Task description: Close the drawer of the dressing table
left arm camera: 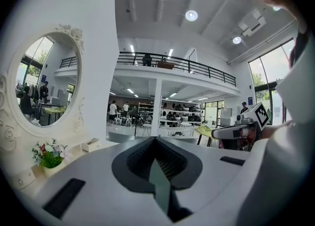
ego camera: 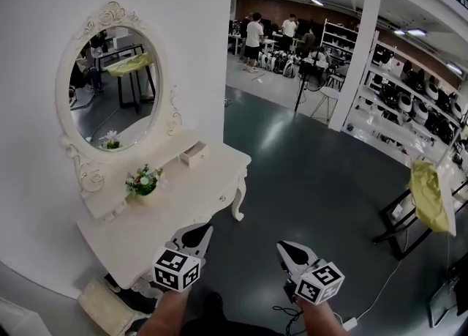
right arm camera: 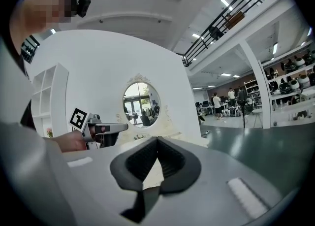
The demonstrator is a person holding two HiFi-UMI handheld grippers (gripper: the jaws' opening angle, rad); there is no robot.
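The white dressing table (ego camera: 183, 206) stands against the white wall at the left, under an oval mirror (ego camera: 113, 86). A small drawer (ego camera: 194, 153) sticks out of the low shelf on its top; the left gripper view shows the drawer (left arm camera: 90, 145) open at the top. A pot of flowers (ego camera: 143, 181) stands on the tabletop. My left gripper (ego camera: 207, 230) hovers shut and empty just off the table's front edge. My right gripper (ego camera: 282, 246) is shut and empty over the floor to its right. Each gripper view shows the other gripper: the right (left arm camera: 236, 130) and the left (right arm camera: 106, 128).
A padded stool (ego camera: 110, 304) sits under the table's near end. A black stand with a yellow cover (ego camera: 430, 197) is at the right, with shelving (ego camera: 409, 107) behind it. People (ego camera: 254, 38) stand far back. A cable and power strip (ego camera: 349, 323) lie on the dark floor.
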